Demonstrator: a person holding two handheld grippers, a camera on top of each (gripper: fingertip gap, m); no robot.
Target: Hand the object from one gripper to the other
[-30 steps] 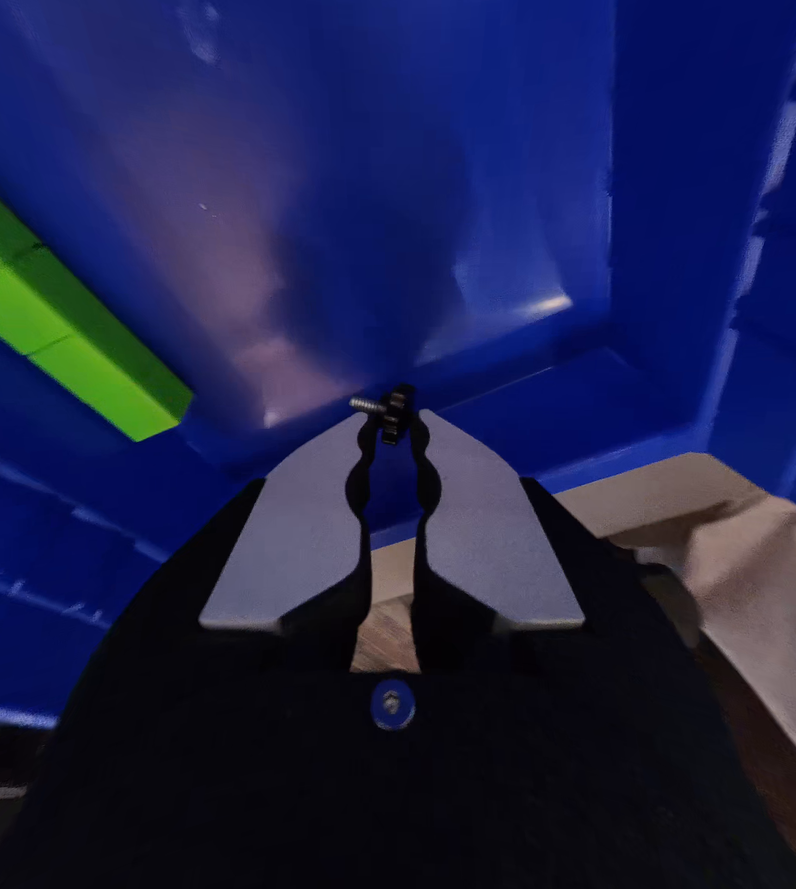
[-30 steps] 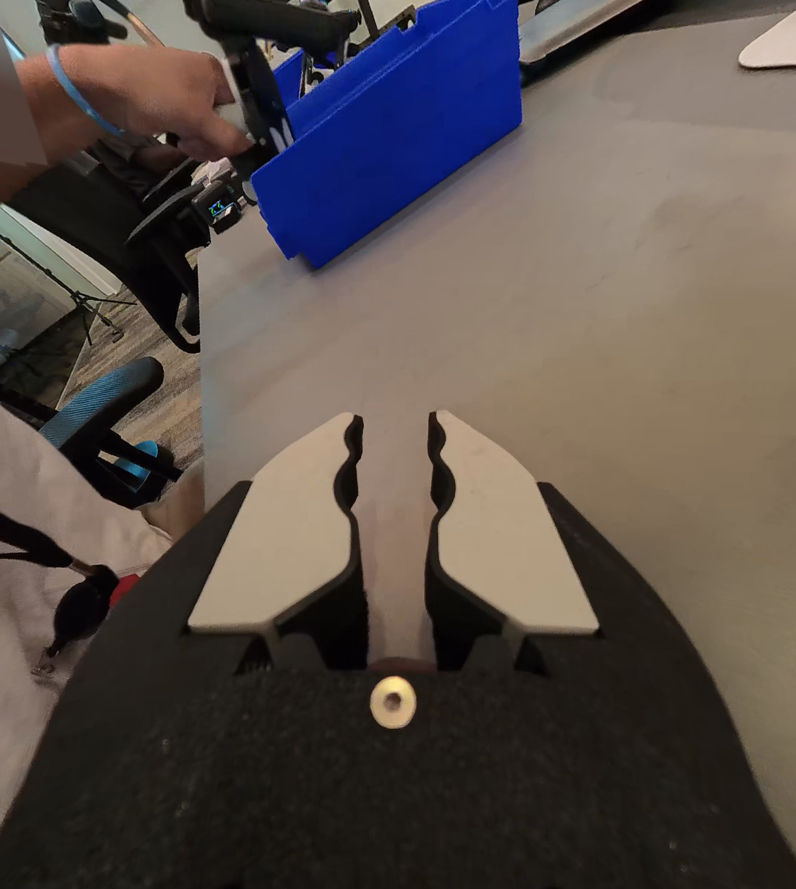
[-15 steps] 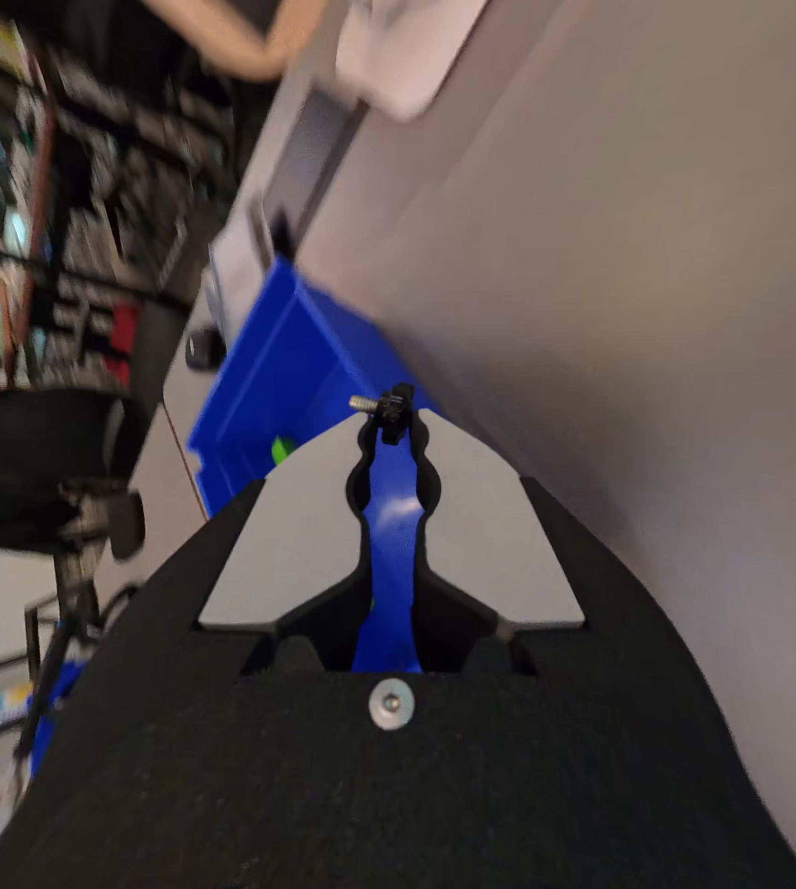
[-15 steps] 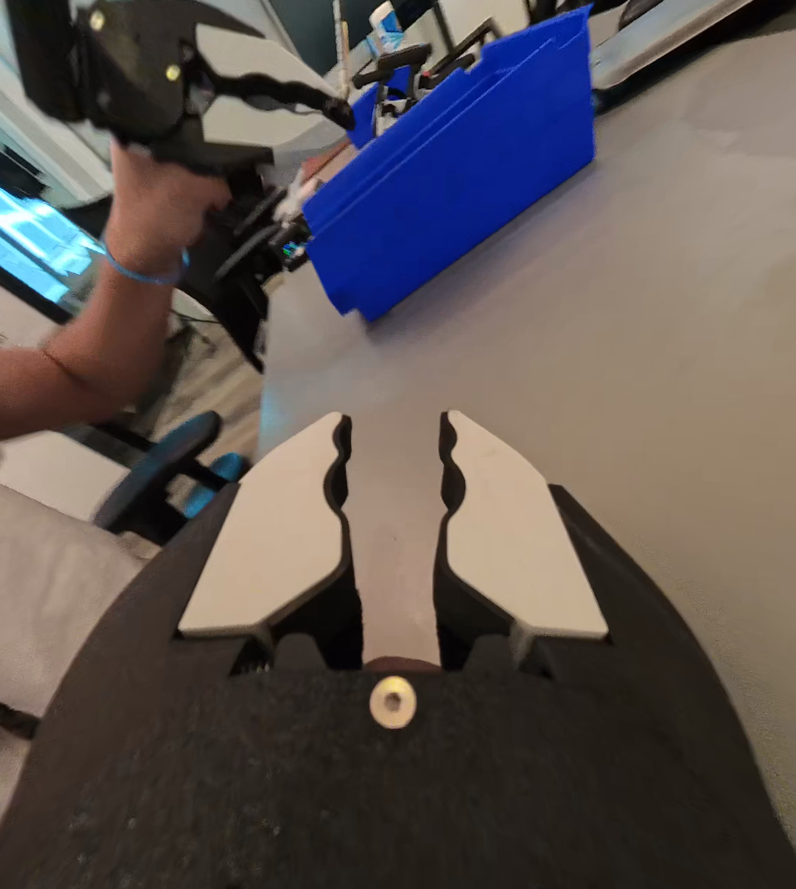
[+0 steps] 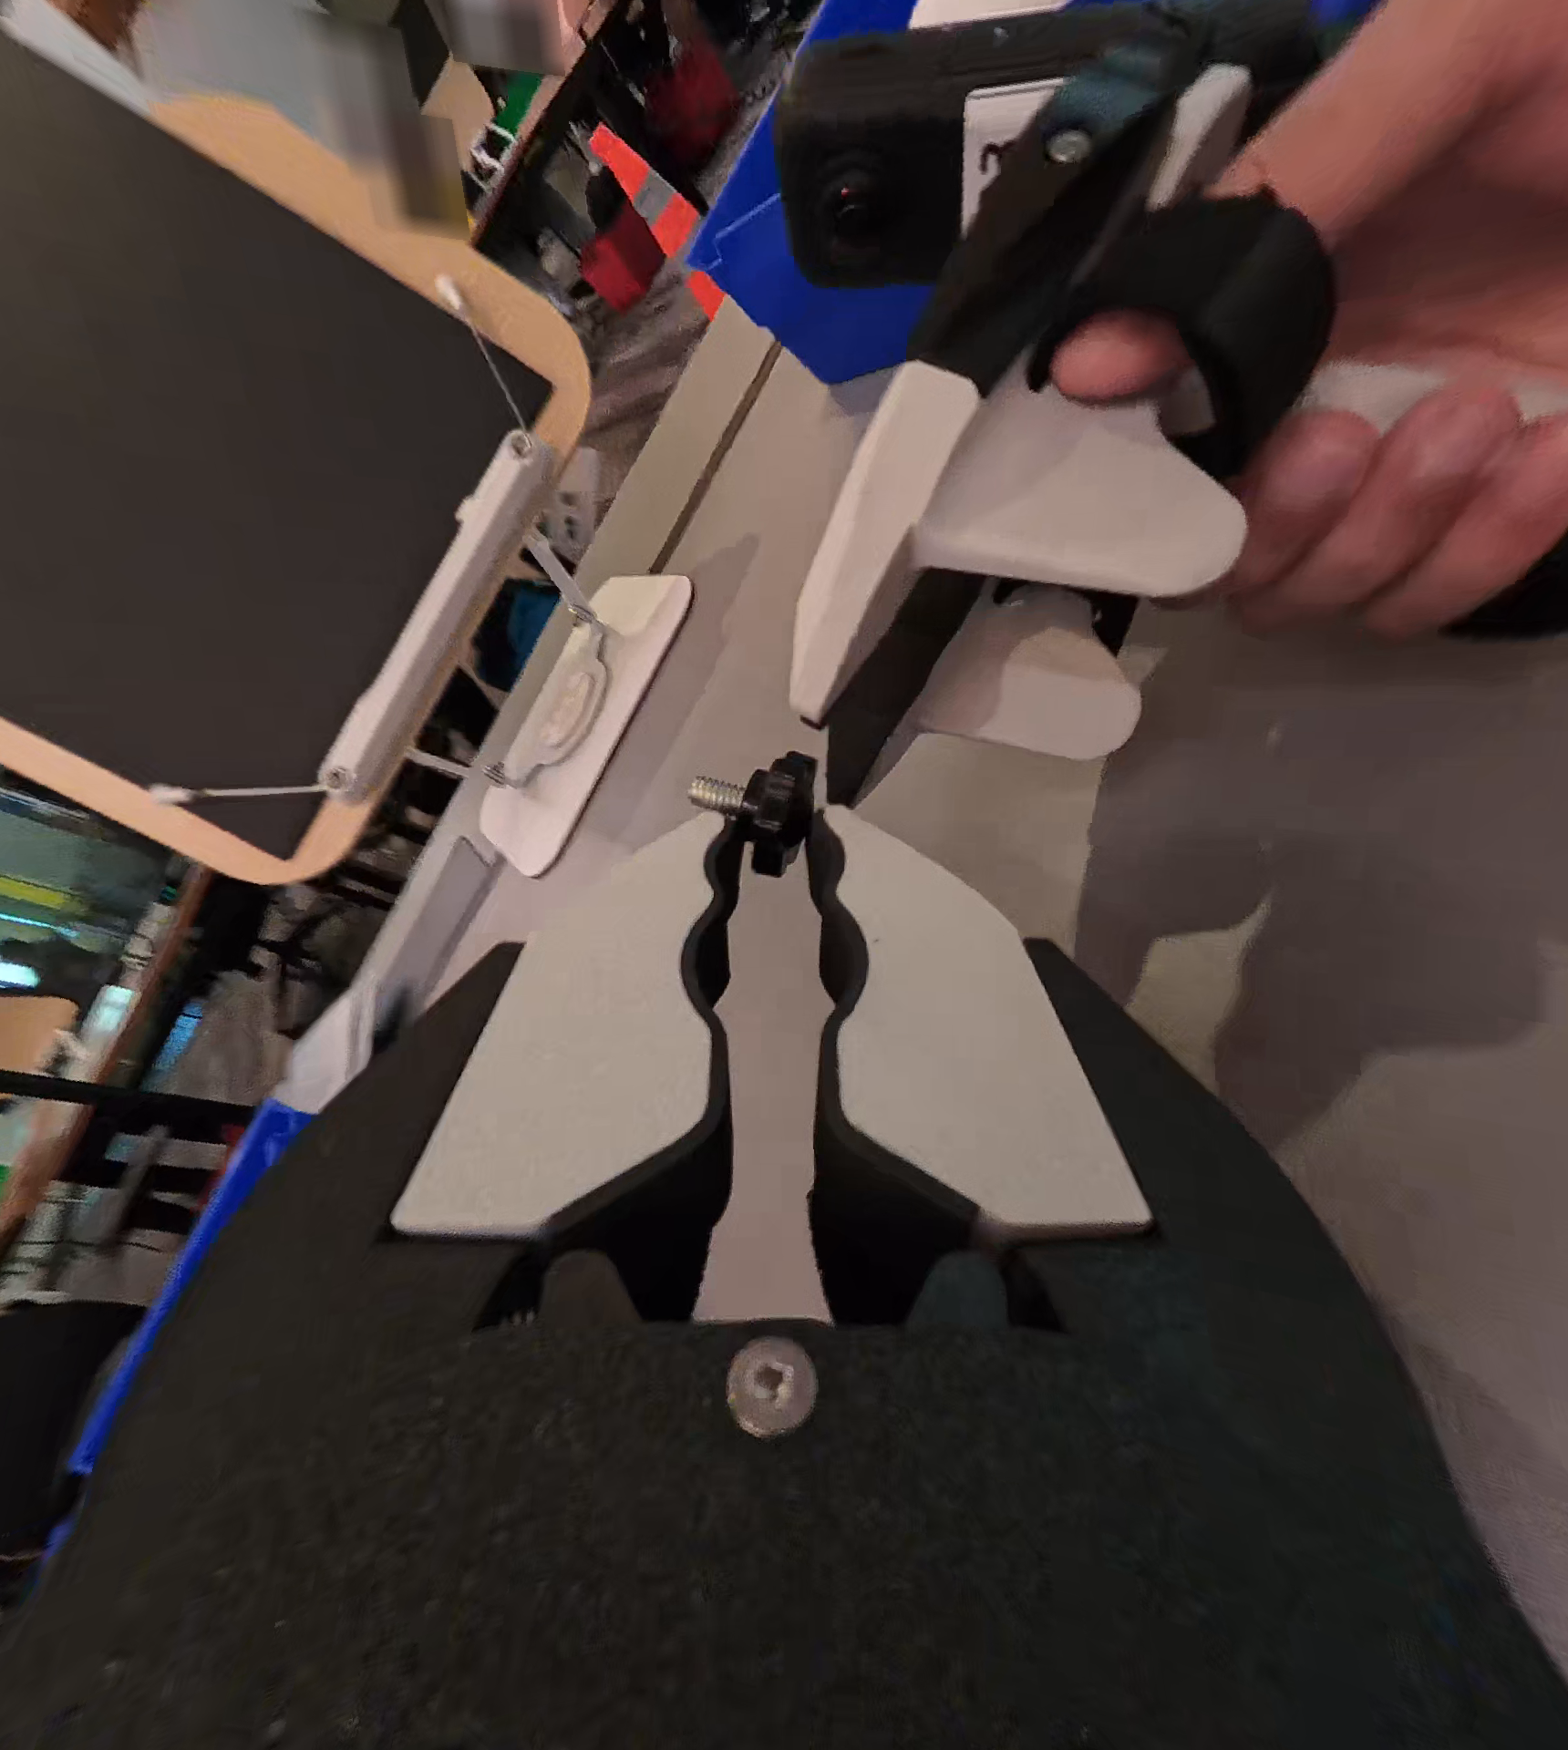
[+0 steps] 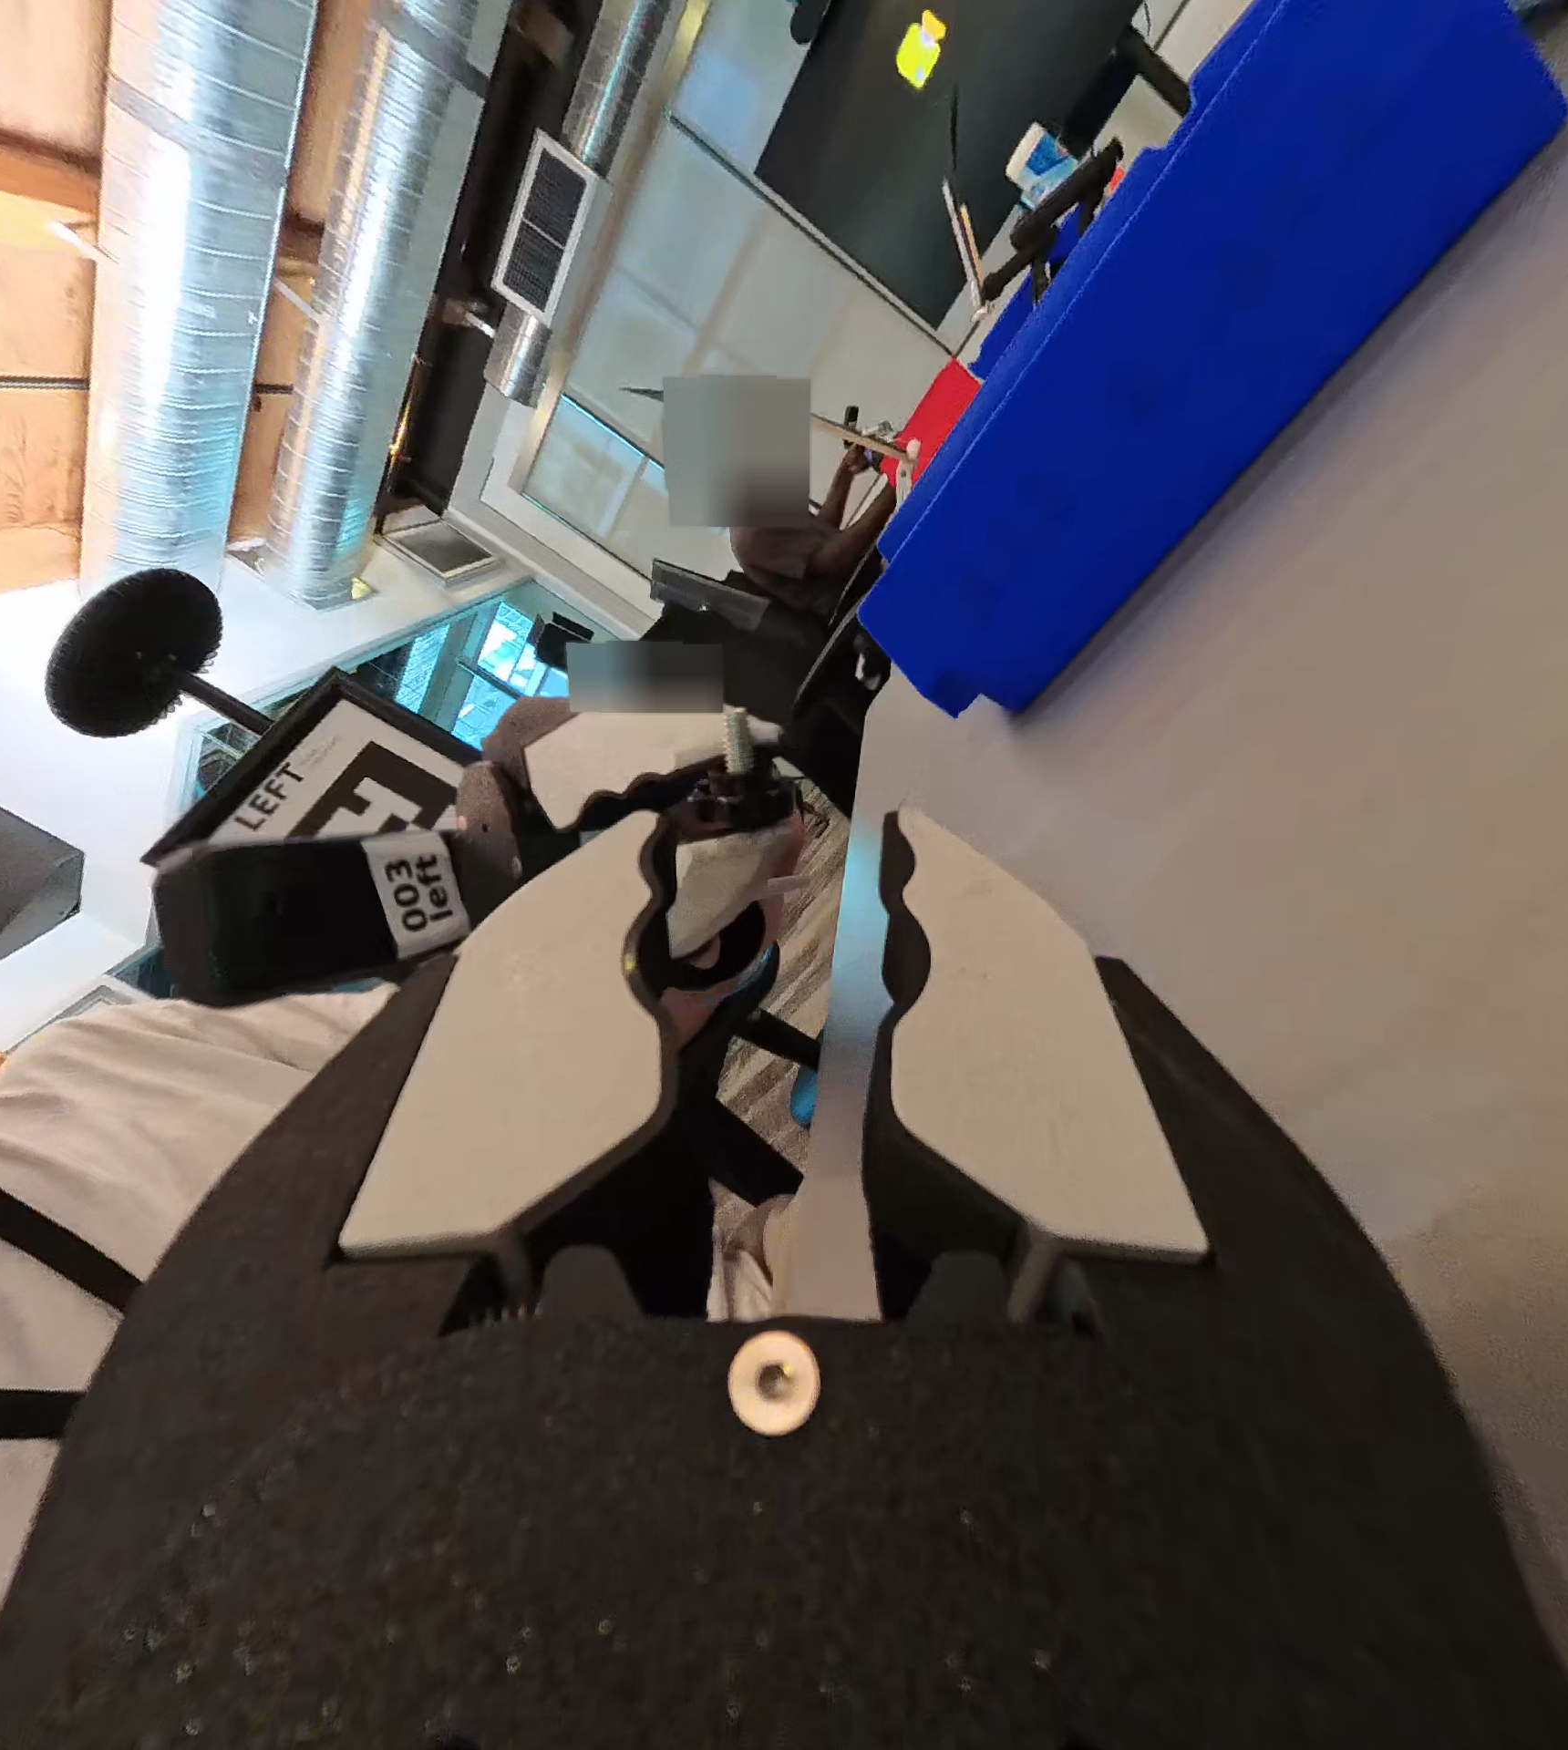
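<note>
Left wrist view shows the left gripper (image 5: 773, 833) clenched on a small black knob-headed thumbscrew (image 5: 773, 812) with a short silver threaded stud. It pinches the knob at the very tips of its grey fingers, and the stud points out to the left. The right gripper (image 5: 832, 758), held in a person's hand (image 5: 1443, 379), hangs just above and beside the screw, its grey fingers spread apart and not yet around it. Both are held above a grey table (image 5: 1330, 1042), with a blue plastic bin (image 5: 790, 275) farther back.

Right wrist view confirms this: its own fingers stand wide and empty, and the screw (image 6: 742, 776) sits beyond their tips in the other gripper.

The hold looks slight, so a bump from the approaching fingers could likely knock the screw loose or twist it. The receiving jaws might also close on the thin stud or the other gripper's tips. If the left gripper lets go before the right has a firm pinch, the screw would drop and probably roll across the table.
</note>
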